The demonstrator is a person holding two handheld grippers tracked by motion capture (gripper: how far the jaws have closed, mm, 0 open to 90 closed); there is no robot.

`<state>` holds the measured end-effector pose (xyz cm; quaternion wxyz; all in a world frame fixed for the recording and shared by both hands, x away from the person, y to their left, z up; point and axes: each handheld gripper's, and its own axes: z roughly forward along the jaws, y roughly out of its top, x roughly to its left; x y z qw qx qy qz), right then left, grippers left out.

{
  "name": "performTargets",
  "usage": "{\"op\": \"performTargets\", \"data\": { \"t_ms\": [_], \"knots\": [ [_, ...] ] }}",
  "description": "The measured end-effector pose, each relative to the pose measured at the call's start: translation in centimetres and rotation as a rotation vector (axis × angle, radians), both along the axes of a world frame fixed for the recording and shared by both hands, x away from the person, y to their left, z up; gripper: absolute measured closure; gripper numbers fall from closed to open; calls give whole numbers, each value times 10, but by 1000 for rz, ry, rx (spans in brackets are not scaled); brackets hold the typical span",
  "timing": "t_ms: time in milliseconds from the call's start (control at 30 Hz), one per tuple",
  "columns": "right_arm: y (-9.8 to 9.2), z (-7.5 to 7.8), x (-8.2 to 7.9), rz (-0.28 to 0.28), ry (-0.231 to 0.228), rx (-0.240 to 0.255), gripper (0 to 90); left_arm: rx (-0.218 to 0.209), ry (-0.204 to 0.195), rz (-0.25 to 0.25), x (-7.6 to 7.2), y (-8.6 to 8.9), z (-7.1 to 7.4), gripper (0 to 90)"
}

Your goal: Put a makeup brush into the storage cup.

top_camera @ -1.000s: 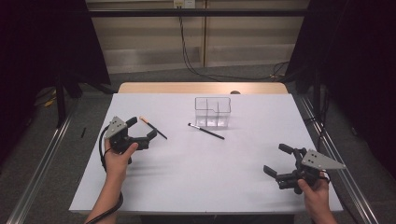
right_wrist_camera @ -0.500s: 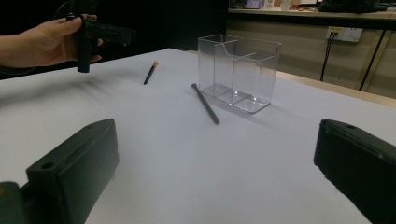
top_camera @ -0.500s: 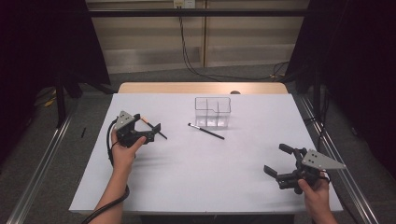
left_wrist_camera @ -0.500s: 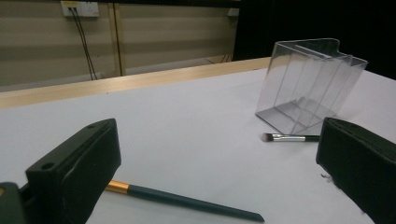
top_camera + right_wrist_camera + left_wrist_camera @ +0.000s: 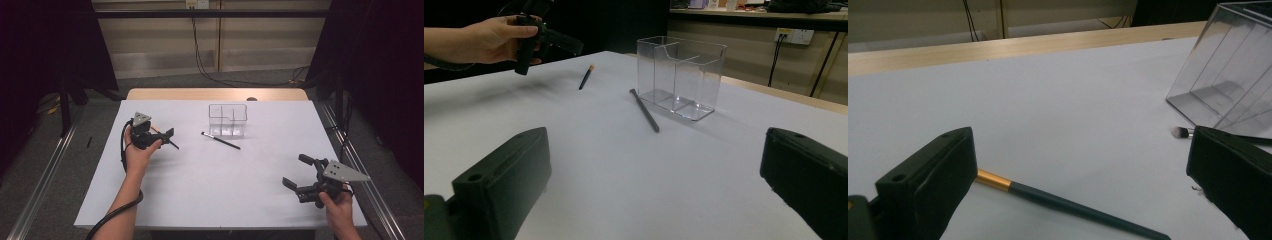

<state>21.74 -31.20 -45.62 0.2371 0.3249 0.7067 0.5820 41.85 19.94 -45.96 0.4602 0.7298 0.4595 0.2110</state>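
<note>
The left claw (image 5: 162,137) hovers spread wide over the brush (image 5: 1068,205), which lies flat on the white surface (image 5: 215,175) between and just below its 2 jaws, not touched by either. The brush has a slim dark green handle and a gold ferrule. A second dark brush (image 5: 220,140) lies just beside the clear organizer (image 5: 228,120). The right claw (image 5: 298,173) is also spread, well apart near the surface's right edge.
</note>
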Motion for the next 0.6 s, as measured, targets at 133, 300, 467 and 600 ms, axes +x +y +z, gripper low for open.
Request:
{"op": "performTargets", "data": {
  "t_ms": [133,300,467,600],
  "knots": [
    [0,0,0,1,0,0,0,21,76,41,7,-1,-1,0],
    [0,0,0,2,0,1,0,52,138,68,13,-2,-1,0],
    [1,0,0,4,1,-2,0,68,193,94,20,-2,4,0],
    [2,-1,0,10,4,-7,0,87,241,115,24,-2,5,0]
  ]
}}
